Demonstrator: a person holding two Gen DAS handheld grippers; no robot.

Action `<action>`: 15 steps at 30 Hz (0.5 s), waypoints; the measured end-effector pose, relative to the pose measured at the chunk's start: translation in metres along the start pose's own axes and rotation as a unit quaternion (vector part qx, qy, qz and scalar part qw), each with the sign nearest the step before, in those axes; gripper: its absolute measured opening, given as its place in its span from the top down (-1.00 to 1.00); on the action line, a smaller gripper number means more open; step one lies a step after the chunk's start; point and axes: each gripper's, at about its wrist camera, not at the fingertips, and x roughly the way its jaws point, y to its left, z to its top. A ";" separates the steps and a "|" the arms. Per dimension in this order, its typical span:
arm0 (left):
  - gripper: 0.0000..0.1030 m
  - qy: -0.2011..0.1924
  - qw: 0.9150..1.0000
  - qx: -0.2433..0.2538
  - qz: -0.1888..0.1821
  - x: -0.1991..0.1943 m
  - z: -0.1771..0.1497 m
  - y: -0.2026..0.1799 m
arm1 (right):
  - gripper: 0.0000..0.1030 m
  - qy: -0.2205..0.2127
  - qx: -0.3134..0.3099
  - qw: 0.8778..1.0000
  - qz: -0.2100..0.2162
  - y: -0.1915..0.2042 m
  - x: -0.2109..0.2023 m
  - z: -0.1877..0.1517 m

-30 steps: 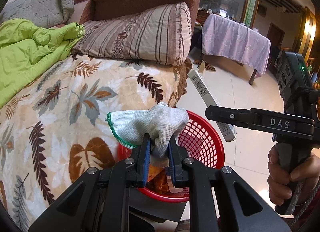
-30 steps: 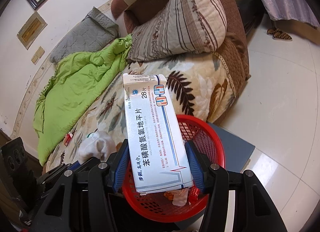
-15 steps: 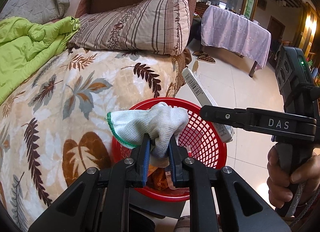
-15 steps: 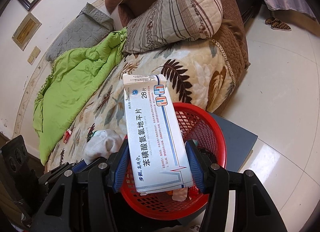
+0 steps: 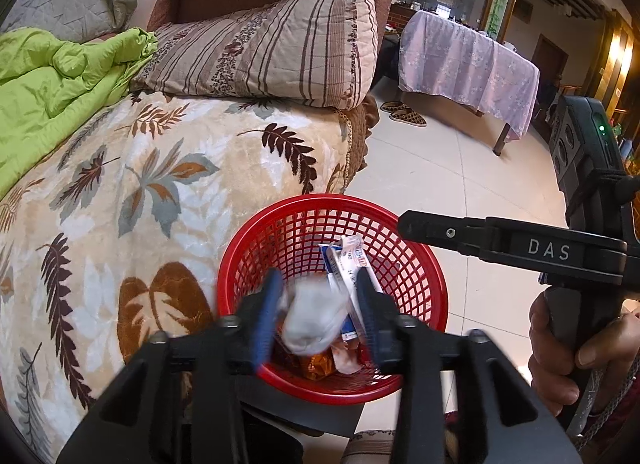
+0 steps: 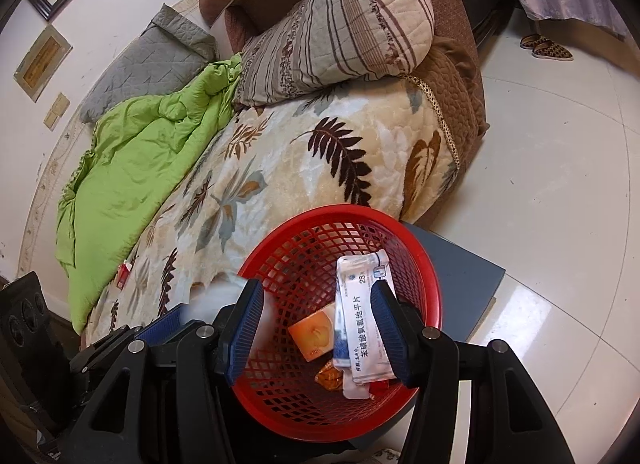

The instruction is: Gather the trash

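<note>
A red mesh basket (image 5: 424,304) (image 6: 400,232) stands on a grey stool beside the bed. My left gripper (image 5: 316,312) is open above it, and a white glove (image 5: 312,320), blurred, is falling between its jaws. My right gripper (image 6: 316,324) is open over the basket. The white medicine box (image 6: 362,320) (image 5: 344,268) lies inside the basket with an orange packet (image 6: 314,334) and other wrappers. The glove shows as a white blur (image 6: 216,296) at the left in the right wrist view.
The bed has a leaf-print blanket (image 5: 120,204), a green quilt (image 5: 52,88) and a striped pillow (image 5: 272,52). A small red item (image 6: 124,274) lies on the blanket by the quilt. A grey stool (image 6: 464,284) is under the basket. A covered table (image 5: 468,64) and slippers (image 5: 404,114) stand on the tiled floor.
Both grippers opened. The medicine box dropped from the right gripper into the basket. The glove left the left gripper and is falling into the basket.
</note>
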 end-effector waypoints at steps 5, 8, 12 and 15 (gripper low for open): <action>-0.23 -0.006 1.000 -0.006 0.002 -0.004 0.000 0.001 | -0.24 -0.009 -0.007 1.000 -0.015 0.003 -0.006 0.001; -0.41 -0.013 1.000 -0.017 0.009 -0.009 0.000 0.005 | -0.33 -0.018 -0.012 0.999 -0.033 0.006 -0.013 0.004; -0.65 -0.024 0.999 -0.028 0.030 -0.022 -0.002 0.015 | -0.52 -0.031 -0.024 0.998 -0.056 0.013 -0.021 0.006; -0.76 -0.039 0.998 -0.035 0.047 -0.036 -0.005 0.025 | -0.64 -0.046 -0.048 0.993 -0.094 0.025 -0.028 0.005</action>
